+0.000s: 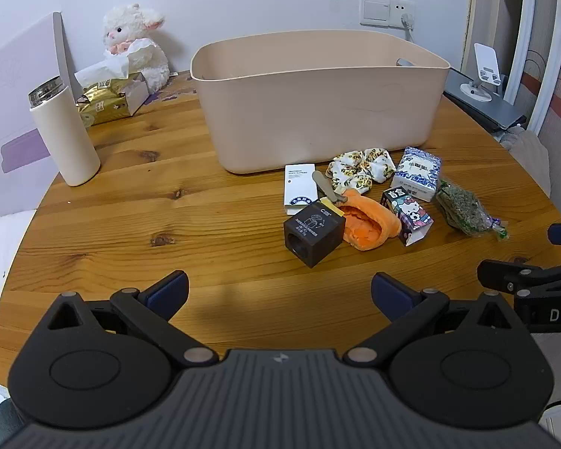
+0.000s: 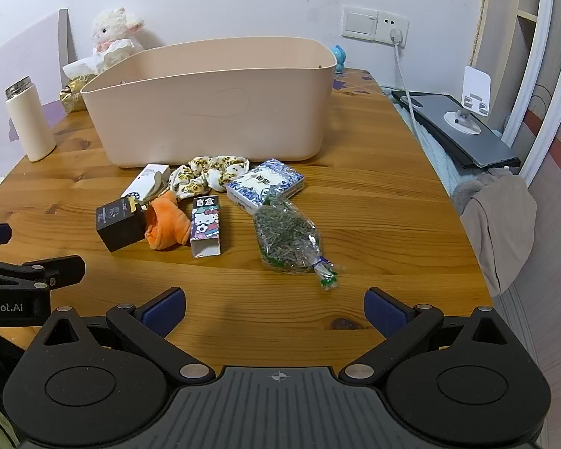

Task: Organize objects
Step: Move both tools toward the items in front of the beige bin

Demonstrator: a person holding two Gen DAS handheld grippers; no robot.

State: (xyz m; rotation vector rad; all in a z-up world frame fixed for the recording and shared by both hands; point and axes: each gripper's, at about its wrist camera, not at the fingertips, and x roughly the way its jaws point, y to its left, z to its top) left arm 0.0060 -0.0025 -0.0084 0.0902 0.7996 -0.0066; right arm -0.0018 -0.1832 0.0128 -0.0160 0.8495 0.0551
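A beige plastic bin stands on the wooden table. In front of it lie a black cube box, an orange plush piece, a white flat box, a floral scrunchie, a cartoon-cat carton, a blue-and-white tissue pack and a bag of dried herbs. My left gripper and right gripper hover open near the front edge, short of the objects, holding nothing.
A white thermos, a gold tissue pack and a plush lamb sit at the back left. A laptop with a phone stand lies off the table's right. A wall socket and cable are behind.
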